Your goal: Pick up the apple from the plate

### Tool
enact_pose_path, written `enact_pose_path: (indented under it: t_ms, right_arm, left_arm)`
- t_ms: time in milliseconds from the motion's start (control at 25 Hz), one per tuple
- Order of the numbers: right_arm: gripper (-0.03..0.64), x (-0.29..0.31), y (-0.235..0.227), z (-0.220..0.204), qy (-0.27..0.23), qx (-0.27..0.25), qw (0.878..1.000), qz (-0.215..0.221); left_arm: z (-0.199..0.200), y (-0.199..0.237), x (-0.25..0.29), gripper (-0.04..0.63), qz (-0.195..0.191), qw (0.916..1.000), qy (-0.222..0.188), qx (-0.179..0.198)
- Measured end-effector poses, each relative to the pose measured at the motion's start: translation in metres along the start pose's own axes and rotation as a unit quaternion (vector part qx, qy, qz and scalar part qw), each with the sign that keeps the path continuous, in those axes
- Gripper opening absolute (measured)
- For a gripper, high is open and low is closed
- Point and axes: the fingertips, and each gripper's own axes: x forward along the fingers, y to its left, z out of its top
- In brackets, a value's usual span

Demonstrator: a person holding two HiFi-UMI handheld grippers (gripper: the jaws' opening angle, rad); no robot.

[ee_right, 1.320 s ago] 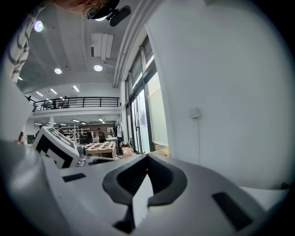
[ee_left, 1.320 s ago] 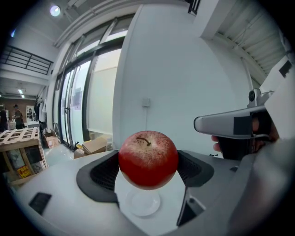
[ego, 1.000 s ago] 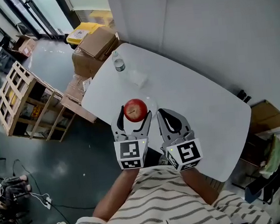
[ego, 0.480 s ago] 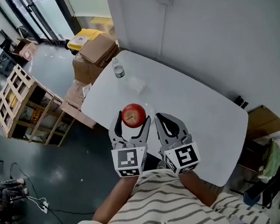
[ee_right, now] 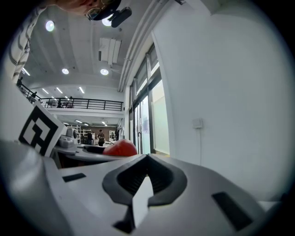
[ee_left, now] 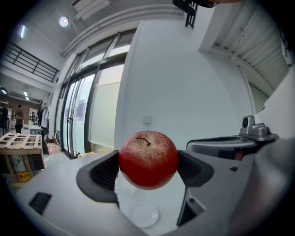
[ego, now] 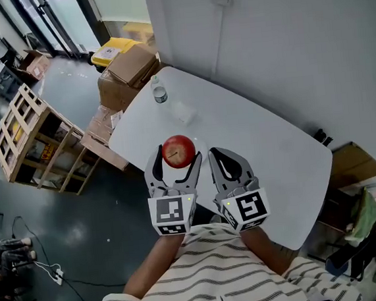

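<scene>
— We've got the apple [ee_left: 148,159] pinched in our left gripper [ego: 176,158], a dark pad pressed on either side, stem pointing up.
— And it's off the plate [ee_left: 144,215]! We can see that clear little dish down on the white table [ego: 266,139], beneath the fruit and apart from it.
— What about our right gripper [ego: 223,159]?
— Jaws drawn together, nothing between them. It hangs just beside the left one, over the table's near edge.
— From its own camera we catch the apple's red top off to the left.
— Further out, a water bottle [ego: 160,91] stands upright near the table's far corner.
— And our striped shirt [ego: 206,274] fills the bottom of the head view.
</scene>
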Motion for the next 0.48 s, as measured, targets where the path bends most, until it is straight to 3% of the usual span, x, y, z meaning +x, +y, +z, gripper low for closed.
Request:
enact_pose_path:
  t_ms: [480]
  right_arm:
    - [0.012, -0.0064, -0.0054, -0.002, 0.0, 0.0, 1.0, -0.008]
  left_arm:
    - [-0.0083, 0.0044, -0.0016, 0.379, 0.004, 0.9999, 0.005, -0.014]
